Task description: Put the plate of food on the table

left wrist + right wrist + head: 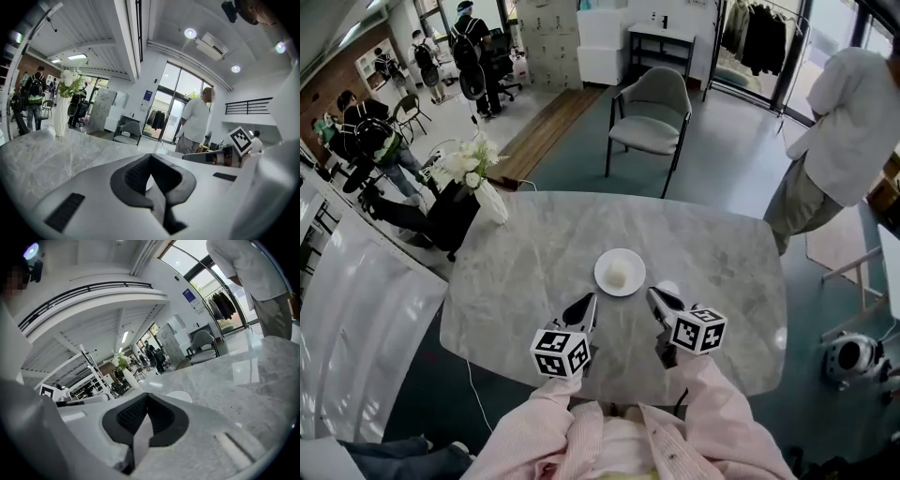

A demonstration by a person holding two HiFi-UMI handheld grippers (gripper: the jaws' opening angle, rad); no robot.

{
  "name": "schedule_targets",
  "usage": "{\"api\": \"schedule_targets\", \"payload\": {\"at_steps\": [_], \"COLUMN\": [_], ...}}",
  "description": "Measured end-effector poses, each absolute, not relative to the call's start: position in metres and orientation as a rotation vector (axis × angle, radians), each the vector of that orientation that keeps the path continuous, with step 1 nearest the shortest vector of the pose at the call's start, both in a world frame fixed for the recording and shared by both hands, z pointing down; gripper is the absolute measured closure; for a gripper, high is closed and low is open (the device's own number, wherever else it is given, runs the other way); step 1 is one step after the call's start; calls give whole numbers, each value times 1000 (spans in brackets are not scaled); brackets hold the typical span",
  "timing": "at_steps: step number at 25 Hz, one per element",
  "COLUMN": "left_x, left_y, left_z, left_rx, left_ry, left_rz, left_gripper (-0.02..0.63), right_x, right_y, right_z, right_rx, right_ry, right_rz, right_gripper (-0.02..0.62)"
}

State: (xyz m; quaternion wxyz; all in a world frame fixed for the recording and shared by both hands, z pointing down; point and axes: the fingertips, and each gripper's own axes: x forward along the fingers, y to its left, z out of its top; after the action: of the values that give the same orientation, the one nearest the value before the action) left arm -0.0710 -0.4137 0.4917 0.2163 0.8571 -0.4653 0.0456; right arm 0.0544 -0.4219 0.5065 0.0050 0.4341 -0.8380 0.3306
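A small white plate [606, 266] with a pale round piece of food [619, 273] rests on the grey marble table [525, 253], near its middle. Both grippers hover just on my side of the plate, apart from it. My left gripper [587, 303] is to the plate's lower left with its jaws together and nothing between them [150, 157]. My right gripper [656, 296] is to the plate's lower right, also shut and empty [146, 397]. In the right gripper view the plate's rim [182, 395] shows just beyond the jaws.
A white vase of white flowers [484, 180] stands at the table's far left corner. A grey chair [652, 114] sits beyond the far edge. A person in white [848, 131] stands at the right. Several people are at the back left.
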Motion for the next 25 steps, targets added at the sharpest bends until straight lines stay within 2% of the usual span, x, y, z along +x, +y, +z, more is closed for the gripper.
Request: {"api": "schedule_targets", "payload": {"at_steps": [14,25], "left_x": [-93,-107], "left_y": [-397,-396], "left_z": [430,415], "left_rx": [2531,2541], "left_ry": [-1410,-1511], "left_rz": [10,-15], "left_gripper": [614,614], "right_x": [60,72], "right_y": [-401,-398], "right_z": [430,418], "right_rx": [1357,1432], "right_ry": [-2877,-2905], "right_rz": [665,588], "right_gripper": [591,591]}}
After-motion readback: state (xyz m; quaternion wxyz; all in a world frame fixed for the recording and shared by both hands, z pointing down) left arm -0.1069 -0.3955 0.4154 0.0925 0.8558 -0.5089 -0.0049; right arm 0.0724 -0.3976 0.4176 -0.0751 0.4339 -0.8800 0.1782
